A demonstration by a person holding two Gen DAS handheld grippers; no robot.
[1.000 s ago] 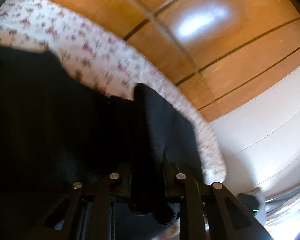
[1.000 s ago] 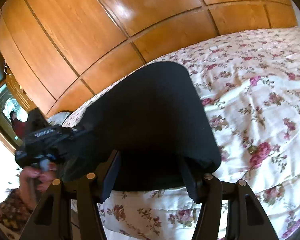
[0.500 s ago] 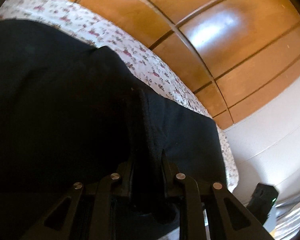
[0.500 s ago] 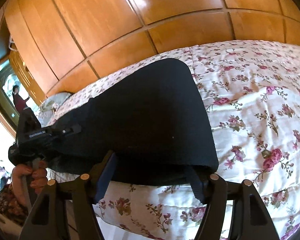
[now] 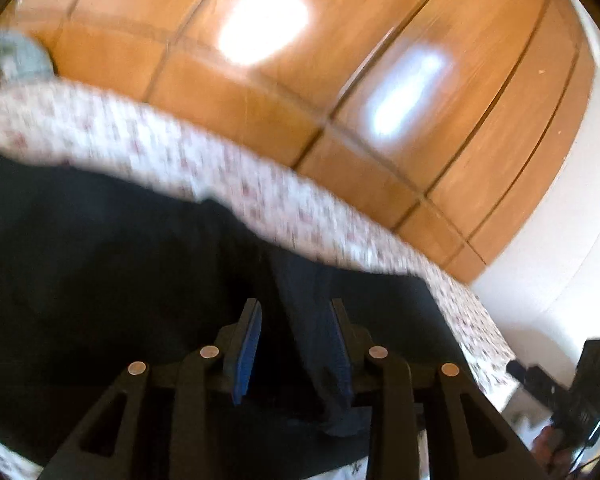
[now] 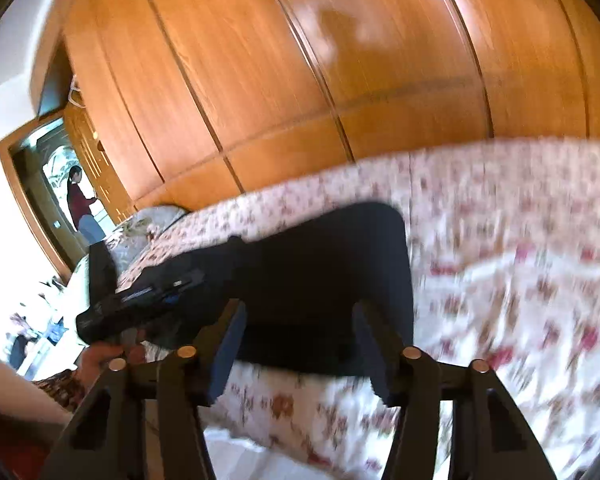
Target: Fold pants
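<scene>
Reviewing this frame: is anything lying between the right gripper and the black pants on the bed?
Nothing visible does. The right gripper hangs just above the near edge of the folded black pants on the floral bedspread, jaws apart and empty after closing a little. The left gripper sits at the pants' left end, not in between.

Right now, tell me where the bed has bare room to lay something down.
The flowered bedspread is free to the right of the black pants, and in a strip below them. The left side is crowded: the left gripper and hand are there.
</scene>
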